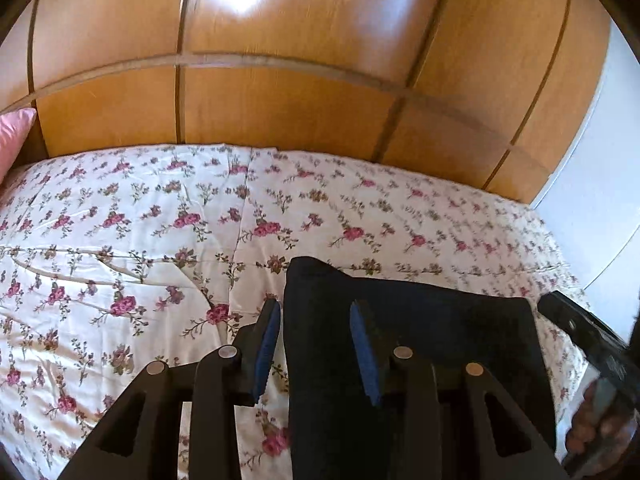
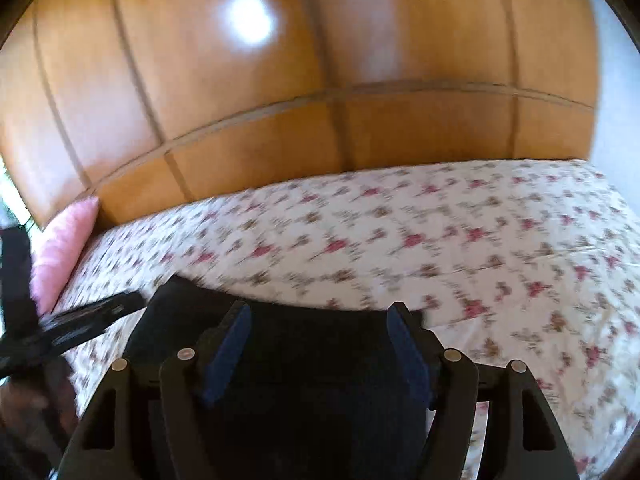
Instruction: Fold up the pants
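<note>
Both claws hang over the dark pants [image 1: 400,340], which lie on a bed under a floral bedspread [image 1: 120,240]. Seen from the left wrist, the left gripper [image 1: 316,344] has its blue pads [image 1: 268,344] partly spread, standing astride the left edge of the folded cloth: one pad sits over the bedspread just off that edge, the other over the dark fabric. No pad can be seen pressing the cloth, so nothing is pinched there.

From the right wrist, the right gripper [image 2: 320,344] is spread wide, its blue pads [image 2: 228,348] apart over the pants [image 2: 304,380], with dark fabric filling the gap between them; the pads do not squeeze it. This view is blurred.

The pants form a dark, roughly rectangular fold at the near edge of the bed, their far edge running across the bedspread [image 2: 440,240] and one corner raised a little on the left side. A pink pillow [image 1: 14,136] rests at the far left corner, against the wooden panelled wall [image 1: 280,112] behind the bed. Each camera catches the other gripper at its side, with part of a hand [image 1: 600,432] holding it.
</note>
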Motion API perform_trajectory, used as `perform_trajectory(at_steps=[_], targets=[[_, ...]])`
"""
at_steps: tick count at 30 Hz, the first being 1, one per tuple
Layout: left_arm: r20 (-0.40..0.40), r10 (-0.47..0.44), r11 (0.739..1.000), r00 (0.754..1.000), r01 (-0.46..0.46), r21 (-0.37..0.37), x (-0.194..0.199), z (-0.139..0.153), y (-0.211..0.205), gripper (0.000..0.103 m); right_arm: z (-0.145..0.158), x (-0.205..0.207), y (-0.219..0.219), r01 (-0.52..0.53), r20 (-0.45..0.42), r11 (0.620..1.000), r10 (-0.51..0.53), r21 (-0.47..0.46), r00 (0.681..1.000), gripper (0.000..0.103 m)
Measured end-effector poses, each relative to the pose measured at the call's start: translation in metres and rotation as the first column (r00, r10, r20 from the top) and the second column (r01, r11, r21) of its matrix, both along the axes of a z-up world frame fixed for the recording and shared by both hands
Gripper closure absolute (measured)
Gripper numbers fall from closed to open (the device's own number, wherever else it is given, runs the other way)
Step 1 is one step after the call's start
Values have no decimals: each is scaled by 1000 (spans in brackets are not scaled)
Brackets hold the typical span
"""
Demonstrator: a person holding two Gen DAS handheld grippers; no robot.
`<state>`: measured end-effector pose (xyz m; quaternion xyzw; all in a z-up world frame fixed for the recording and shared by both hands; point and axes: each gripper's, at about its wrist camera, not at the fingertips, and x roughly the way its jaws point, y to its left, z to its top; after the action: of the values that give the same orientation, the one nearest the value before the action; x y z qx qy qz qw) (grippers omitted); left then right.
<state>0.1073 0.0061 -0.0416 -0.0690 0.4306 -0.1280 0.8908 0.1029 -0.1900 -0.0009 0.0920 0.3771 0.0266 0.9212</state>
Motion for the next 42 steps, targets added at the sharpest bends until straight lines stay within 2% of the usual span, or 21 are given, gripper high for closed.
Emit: perform_trajectory(at_steps=[4, 7, 8, 9, 11, 14, 18, 23, 27, 30, 35, 38, 39, 40, 42], targets=[[-46, 3, 1000, 999, -2, 17, 4, -21, -4, 66, -28, 11, 3, -21, -118, 1000, 19, -17, 993, 32], [-118, 22, 998, 993, -28, -53, 9, -43, 5, 62, -48, 24, 1, -20, -186, 997, 6, -77, 982, 28], [-136, 33, 996, 990, -43, -74, 10, -49, 8, 55, -51, 28, -4, -15, -198, 999, 4, -51, 980, 28], [-143, 53, 995, 988, -65, -78, 10, -52, 12, 52, -54, 32, -10, -6, -205, 1000, 2, -19, 979, 28], [-123, 51, 996, 991, -60, -70, 6, -49, 10, 52, -56, 33, -16, 1, -207, 1000, 1, 8, 978, 28], [-89, 53, 997, 995, -58, -54, 1, -42, 8, 53, -55, 28, -14, 0, -185, 1000, 0, -1, 983, 28], [-38, 89, 996, 995, -90, -24, -9, -26, 13, 53, -52, 23, -16, 8, -170, 1000, -4, 19, 985, 25], [41, 87, 996, 995, -87, -13, -36, -4, 25, 53, -41, 15, -22, 12, -145, 999, -6, 41, 989, 25], [91, 66, 998, 994, -67, 2, -60, 7, 24, 53, -29, -8, -28, 18, -113, 996, -8, 88, 994, 25], [101, 44, 998, 994, -47, 29, -75, 6, 17, 53, -25, -29, -25, 2, -111, 997, 7, 83, 994, 25], [97, 24, 997, 995, -30, 68, -106, -2, 5, 53, -21, -73, -17, -38, -81, 999, 40, 24, 996, 26], [87, 26, 992, 996, -36, 117, -119, -13, -2, 53, -33, -91, -13, -51, -113, 998, 47, -31, 992, 32], [89, 35, 993, 995, -45, 113, -121, -16, -2, 53, -44, -92, -14, -60, -162, 998, 55, -29, 985, 37], [94, 40, 992, 995, -51, 117, -124, -19, -3, 53, -52, -93, -15, -62, -186, 998, 57, -19, 981, 36], [95, 45, 991, 994, -57, 121, -127, -22, -4, 53, -61, -98, -25, -31, -166, 998, 39, 53, 985, 36]])
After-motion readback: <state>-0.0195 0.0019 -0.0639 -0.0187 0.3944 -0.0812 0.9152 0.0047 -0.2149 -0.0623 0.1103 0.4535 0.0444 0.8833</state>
